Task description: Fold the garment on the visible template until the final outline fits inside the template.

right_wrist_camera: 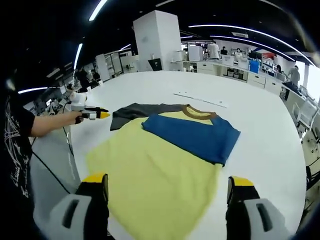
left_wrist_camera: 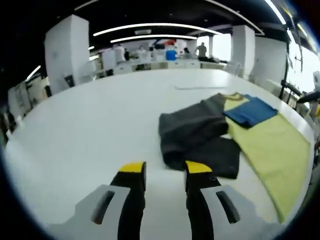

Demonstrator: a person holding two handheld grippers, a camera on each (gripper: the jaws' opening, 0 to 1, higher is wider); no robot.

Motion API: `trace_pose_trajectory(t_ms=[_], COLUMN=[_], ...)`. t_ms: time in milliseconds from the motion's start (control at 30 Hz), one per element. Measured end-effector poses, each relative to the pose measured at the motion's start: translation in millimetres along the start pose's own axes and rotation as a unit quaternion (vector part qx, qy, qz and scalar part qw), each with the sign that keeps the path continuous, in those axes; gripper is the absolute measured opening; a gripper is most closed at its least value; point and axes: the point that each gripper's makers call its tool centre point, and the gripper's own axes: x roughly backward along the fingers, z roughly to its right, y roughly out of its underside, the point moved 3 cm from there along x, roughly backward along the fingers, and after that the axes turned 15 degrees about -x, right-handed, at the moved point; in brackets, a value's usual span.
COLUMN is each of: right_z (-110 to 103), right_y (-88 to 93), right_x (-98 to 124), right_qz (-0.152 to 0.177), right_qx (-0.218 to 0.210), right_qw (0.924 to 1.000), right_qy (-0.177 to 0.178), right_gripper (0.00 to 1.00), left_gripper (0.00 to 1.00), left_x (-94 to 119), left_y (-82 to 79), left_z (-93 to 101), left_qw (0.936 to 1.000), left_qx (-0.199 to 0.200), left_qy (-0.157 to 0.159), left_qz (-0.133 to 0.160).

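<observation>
The shirt (right_wrist_camera: 160, 165) lies flat on the white desk (right_wrist_camera: 260, 125), blue sleeve (right_wrist_camera: 192, 135) folded in at 1 o'clock. Right gripper (right_wrist_camera: 167, 192) hovers with wide, empty jaws, likely to grab the hem. Left gripper (left_wrist_camera: 165, 172), jaws narrowly parted and empty, faces the grey sleeve (left_wrist_camera: 195, 130).

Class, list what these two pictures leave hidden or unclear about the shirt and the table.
- Shirt hem: right gripper view, cut off behind the right gripper fingers.
- Folding template: not distinguishable on the table in either view.
- Left gripper in the right gripper view: too small to tell its opening.
- Far benches: blurred.
</observation>
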Motion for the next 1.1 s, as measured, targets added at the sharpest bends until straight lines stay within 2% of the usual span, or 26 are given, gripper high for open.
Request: trace_pose_trajectory(t_ms=[167,267,367,500,667,767,900,1000,1033,1100], right_z=[1,1,2,2,4,3,4,6,6,5], right_y=[2.0,5.3,8.2,11.4,11.1,11.7,14.2,13.6,13.5,13.4], right_x=[2,3,2,2,4,4,4,4,4,4], right_qz=[0.001,-0.006,-0.008,-0.012,-0.006,-0.005,-0.006,-0.002,-0.001,0.000], right_qx=[-0.002,-0.007,-0.015,-0.016,-0.023,-0.026,-0.029,-0.035,-0.035,-0.036], right_qw=[0.9999,0.9999,0.9998,0.9998,0.9996,0.9996,0.9995,0.9993,0.9993,0.9992], right_qy=[0.010,0.007,0.009,0.010,0.013,0.013,0.015,0.016,0.015,0.015], right_gripper=[0.99,0.99,0.99,0.99,0.99,0.99,0.99,0.99,0.99,0.99], left_gripper=[0.23,0.19,0.15,0.13,0.00,0.00,0.00,0.00,0.00,0.00], left_x=[-8,-16,-14,-21,-31,-34,-35,-31,-33,-30], left_y=[1.8,7.6,2.3,2.4,2.6,1.9,-1.9,-10.5,-8.6,-16.3], left_z=[-3.9,-6.2,-4.2,-2.8,-3.1,-1.4,-1.9,0.2,0.9,4.6], left_qw=[1.0000,1.0000,0.9999,1.0000,0.9999,0.9998,0.9996,0.9992,0.9991,0.9987], left_qx=[0.004,-0.006,0.006,-0.003,-0.013,-0.016,-0.007,0.003,0.007,0.014], left_qy=[-0.002,-0.004,-0.005,-0.005,-0.004,-0.014,-0.021,-0.029,-0.029,-0.027], left_qz=[0.008,-0.005,0.008,0.001,0.007,0.003,0.016,0.026,0.030,0.042])
